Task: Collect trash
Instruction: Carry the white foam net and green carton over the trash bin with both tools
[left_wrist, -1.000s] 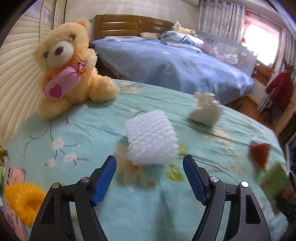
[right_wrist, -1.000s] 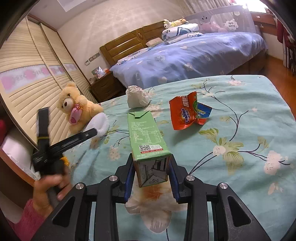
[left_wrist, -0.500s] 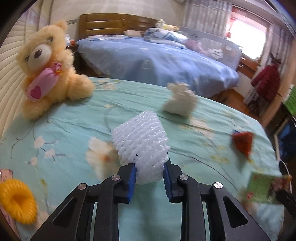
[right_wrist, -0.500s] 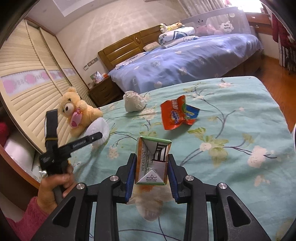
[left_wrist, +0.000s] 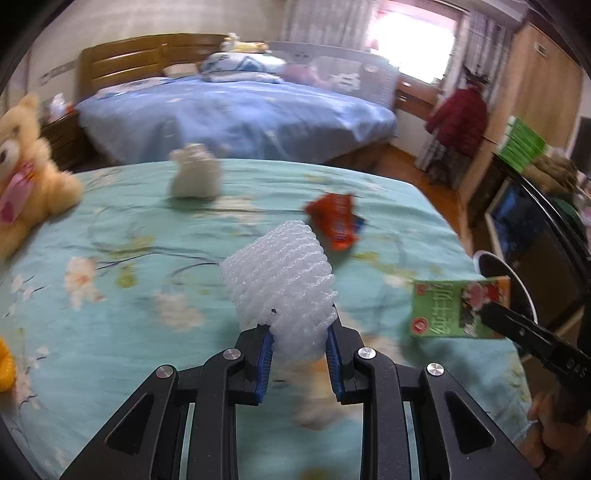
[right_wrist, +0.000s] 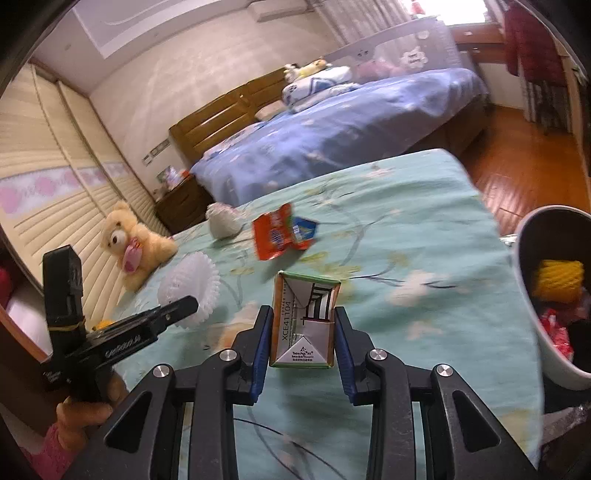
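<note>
foam net (left_wrist: 280, 280) between left hand-held gripper (left_wrist: 298, 341) fingers

White foam net (left_wrist: 280, 280) pinched between left gripper (left_wrist: 298, 352) fingers (left_wrist: 263, 356), green carton (left_wrist: 460, 309) right, red wrapper (left_wrist: 334, 219) and crumpled paper (left_wrist: 195, 177) farther on floral bedspread (left_wrist: 129, 258)

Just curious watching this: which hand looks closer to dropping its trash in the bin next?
Probably the right. Its tool grips the carton with the bin close beside it; the left tool holds the foam net farther off.

Home bedroom, blue-quilted bed (left_wrist: 236, 114), teddy bear (right_wrist: 133, 243)
</note>
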